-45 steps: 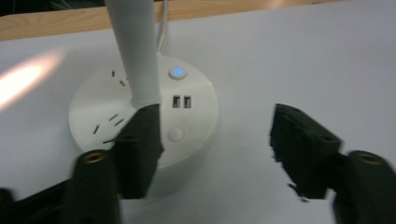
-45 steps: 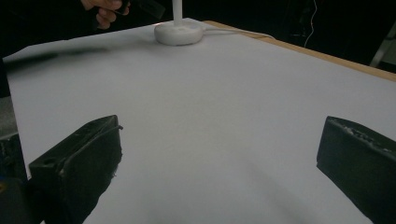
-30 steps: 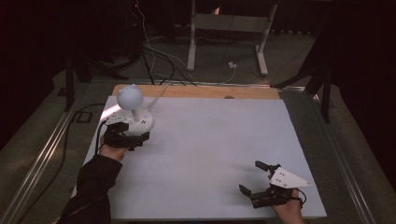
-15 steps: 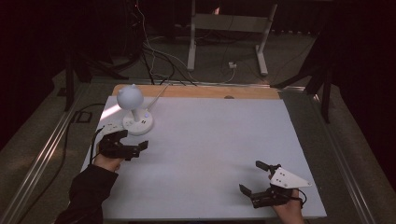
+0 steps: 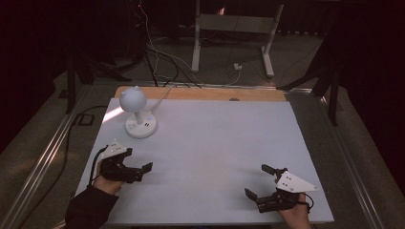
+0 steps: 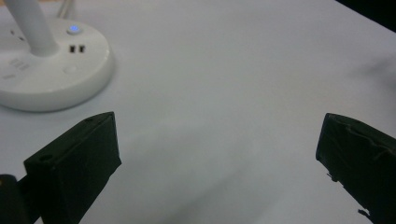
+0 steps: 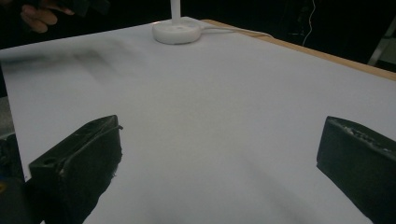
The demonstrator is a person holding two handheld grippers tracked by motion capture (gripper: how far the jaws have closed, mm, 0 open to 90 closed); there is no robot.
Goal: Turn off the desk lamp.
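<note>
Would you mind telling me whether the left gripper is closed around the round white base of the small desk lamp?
No, the left gripper has its jaws wide apart over the bare white tabletop, with the round white lamp base off to one side, untouched.

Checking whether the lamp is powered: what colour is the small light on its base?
Blue, on the white lamp base; the left gripper view shows it best.

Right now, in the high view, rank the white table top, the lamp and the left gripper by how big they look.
1. White table top, by far the largest.
2. Lamp and left gripper: they look about alike, and the gripper lies nearer the camera, so I won't rank them.
</note>
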